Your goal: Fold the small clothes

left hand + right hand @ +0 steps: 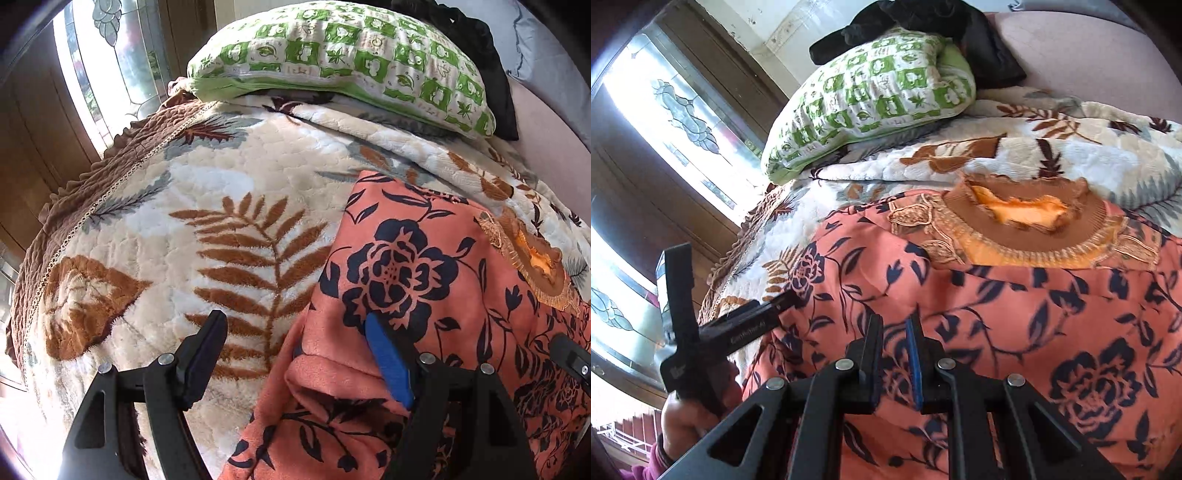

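A green-and-white checked pillow (343, 59) lies at twelve o'clock on the cream plush blanket with brown leaf print (207, 206), a black cloth bundle (916, 22) behind it. The orange garment with dark blue flowers (424, 280) is spread across the blanket at four o'clock, its brown knitted collar (1027, 229) uppermost; its lower hem is cut off. The left gripper (295, 328) stands spread over a folded edge, pinching nothing. The right gripper (894, 332) is nearly pressed together above the fabric; whether cloth is caught between, I cannot tell.

Left gripper (295, 354) tilted down, jaws wide apart, nothing pinched between them. Right gripper (894, 354) angled down, jaws nearly together with a narrow gap. Hand (683, 424) grips left gripper's handle.
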Tool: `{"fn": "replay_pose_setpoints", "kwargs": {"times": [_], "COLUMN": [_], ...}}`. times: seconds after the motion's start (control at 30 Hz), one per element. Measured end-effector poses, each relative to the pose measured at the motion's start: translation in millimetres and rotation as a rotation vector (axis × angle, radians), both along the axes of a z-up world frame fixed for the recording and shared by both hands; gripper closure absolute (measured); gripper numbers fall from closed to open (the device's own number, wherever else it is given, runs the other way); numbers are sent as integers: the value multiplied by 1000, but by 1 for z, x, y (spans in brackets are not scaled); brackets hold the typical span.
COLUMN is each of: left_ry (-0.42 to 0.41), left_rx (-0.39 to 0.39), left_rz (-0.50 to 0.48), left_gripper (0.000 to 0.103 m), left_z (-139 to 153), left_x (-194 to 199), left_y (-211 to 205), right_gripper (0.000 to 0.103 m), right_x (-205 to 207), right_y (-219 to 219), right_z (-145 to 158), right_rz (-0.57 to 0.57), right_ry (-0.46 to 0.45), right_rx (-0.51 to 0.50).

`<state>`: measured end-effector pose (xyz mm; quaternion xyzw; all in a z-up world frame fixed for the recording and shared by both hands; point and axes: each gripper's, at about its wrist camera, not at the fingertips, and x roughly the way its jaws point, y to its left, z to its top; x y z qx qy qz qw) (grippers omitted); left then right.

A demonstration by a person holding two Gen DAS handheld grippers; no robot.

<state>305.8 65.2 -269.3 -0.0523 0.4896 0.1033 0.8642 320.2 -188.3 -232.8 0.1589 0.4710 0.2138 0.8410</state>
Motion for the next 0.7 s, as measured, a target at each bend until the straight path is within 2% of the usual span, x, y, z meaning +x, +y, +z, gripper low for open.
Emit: {"fn": "replay_pose_setpoints", "kwargs": {"times": [0.07,0.13,0.23,0.3,0.4,0.47,0.53,0.6,0.7], "left_ry": [1,9,16,18,-15,-50,-17,36,15], "left_rx": [-4,11,-13,-52,-45,-30,-5,61,74], "left_rz": [-12,-41,-60,-61,-34,-45,-107,-151,-160], "left_gripper": [23,23,23,23,24,24,23,23,23], "left_z": [-2,-1,-1,0,9,17,11,-4,3], "left_x": [-1,-2,-2,-2,-5,-8,-7,-7,-14], "left_y": [2,1,6,12,21,21,13,3,4], "right_gripper": [87,89,89,89,89,89,89,89,89], "right_x": [22,41,54,55,34,12,-7,-27,-61], "right_y": [23,42,47,43,29,20,10,-1,-20], "right_z": [-17,-37,-38,-34,-20,-15,-21,-32,-23], "right_rz": [8,-23,-59,-76,-102,-104,-119,-135,-165], "right_ry": [67,118,38,77,60,46,66,107,78], "right_rx": [-24,-110,-109,-81,-55,-82,-136,-171,-124]}}
